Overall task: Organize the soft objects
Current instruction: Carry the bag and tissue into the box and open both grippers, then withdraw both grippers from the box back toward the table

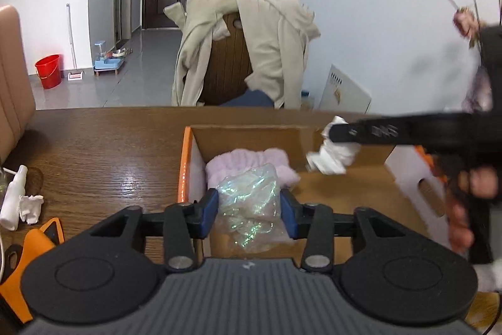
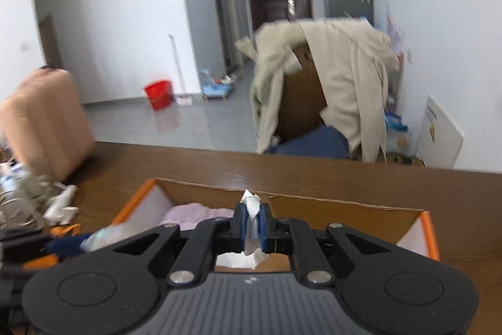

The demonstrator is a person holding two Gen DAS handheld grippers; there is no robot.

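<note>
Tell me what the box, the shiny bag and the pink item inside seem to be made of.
Box: likely cardboard, matte brown with raw cut edges. Bag: thin clear plastic film, crinkled with an iridescent sheen. Pink item: probably plush fabric, fuzzy and ruffled.

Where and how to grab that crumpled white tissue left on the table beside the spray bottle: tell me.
Pinch the crumpled white tissue at its raised upper bunch, coming from above. It lies loose on the table close beside the spray bottle, so a sideways approach would likely knock the bottle.
</note>
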